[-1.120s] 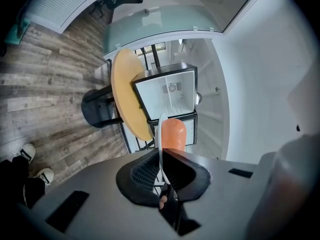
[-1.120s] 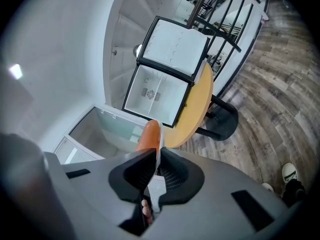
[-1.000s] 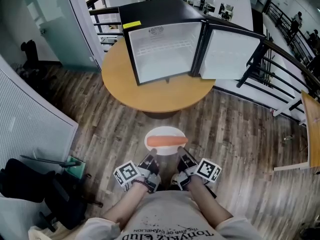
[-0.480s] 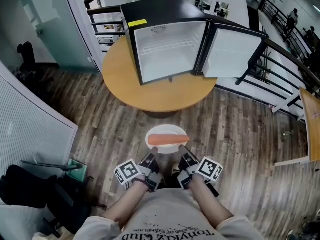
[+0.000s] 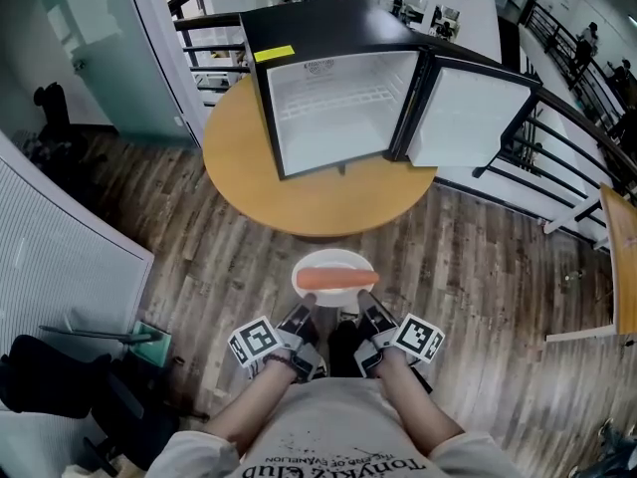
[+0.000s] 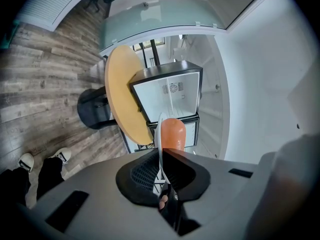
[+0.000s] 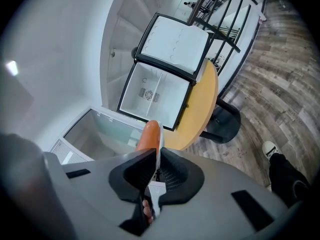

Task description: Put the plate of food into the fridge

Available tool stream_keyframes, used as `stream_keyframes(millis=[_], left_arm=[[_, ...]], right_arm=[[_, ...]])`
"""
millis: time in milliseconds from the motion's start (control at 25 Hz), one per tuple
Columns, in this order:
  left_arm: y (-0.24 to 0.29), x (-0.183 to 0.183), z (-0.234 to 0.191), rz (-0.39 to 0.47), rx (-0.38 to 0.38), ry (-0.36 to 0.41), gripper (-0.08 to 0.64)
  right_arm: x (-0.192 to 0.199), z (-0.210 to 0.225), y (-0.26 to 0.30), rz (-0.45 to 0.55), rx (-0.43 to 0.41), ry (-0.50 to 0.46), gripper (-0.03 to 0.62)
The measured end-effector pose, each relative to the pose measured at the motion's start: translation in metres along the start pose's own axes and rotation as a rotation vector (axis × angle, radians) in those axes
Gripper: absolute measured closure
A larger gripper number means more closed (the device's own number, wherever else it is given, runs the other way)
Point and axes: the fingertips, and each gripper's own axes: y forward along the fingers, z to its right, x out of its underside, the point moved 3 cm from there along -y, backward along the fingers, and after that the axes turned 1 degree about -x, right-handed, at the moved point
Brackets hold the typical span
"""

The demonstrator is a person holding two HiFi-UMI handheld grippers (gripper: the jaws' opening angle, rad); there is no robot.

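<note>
A white plate (image 5: 311,266) carries one long orange sausage (image 5: 333,280) and is held level above the wood floor. My left gripper (image 5: 307,308) is shut on the plate's near left rim and my right gripper (image 5: 362,304) is shut on its near right rim. In the left gripper view the plate (image 6: 161,134) shows edge-on with the sausage (image 6: 172,132) beyond the jaws; the right gripper view shows the plate (image 7: 158,143) and the sausage (image 7: 149,134) the same way. The small black fridge (image 5: 315,36) stands on the round table (image 5: 239,177) ahead, its door (image 5: 468,118) swung open to the right, its white inside bare.
A black railing (image 5: 557,118) runs along the right behind the table. A glass partition (image 5: 100,48) is at the far left, and a dark bag and chair base (image 5: 60,376) lie on the floor at near left. Another wooden table edge (image 5: 622,257) shows at the right.
The table and fridge sit slightly lower and larger in the head view than a second ago, so I have come a little closer. Both grippers keep their hold on the plate.
</note>
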Motion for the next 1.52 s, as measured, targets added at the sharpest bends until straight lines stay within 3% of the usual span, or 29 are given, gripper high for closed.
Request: stream_keyframes(millis=[400, 560, 720, 1000, 1520], left_arm=[[0.085, -0.036, 0.004, 0.024, -0.013, -0.025, 0.523], [0.123, -0.058, 0.014, 0.04, 0.047, -0.006, 0.523], [0.144, -0.078, 0.008, 0.062, -0.024, -0.024, 0.523], [0.198, -0.079, 0.024, 0.1, -0.006, -0.033, 0.523], [0.224, -0.105, 0.017, 0.123, -0.051, -0.052, 0.523]], right_arm=[[-0.074, 0.016, 0.061, -0.02, -0.012, -0.005, 0.548], [-0.104, 0.019, 0.09, -0.036, -0.021, -0.009, 0.548], [-0.126, 0.022, 0.12, -0.057, -0.027, -0.013, 0.548], [-0.18, 0.033, 0.138, -0.103, -0.03, -0.019, 0.548], [-0.2, 0.037, 0.174, -0.136, -0.02, -0.008, 0.548]])
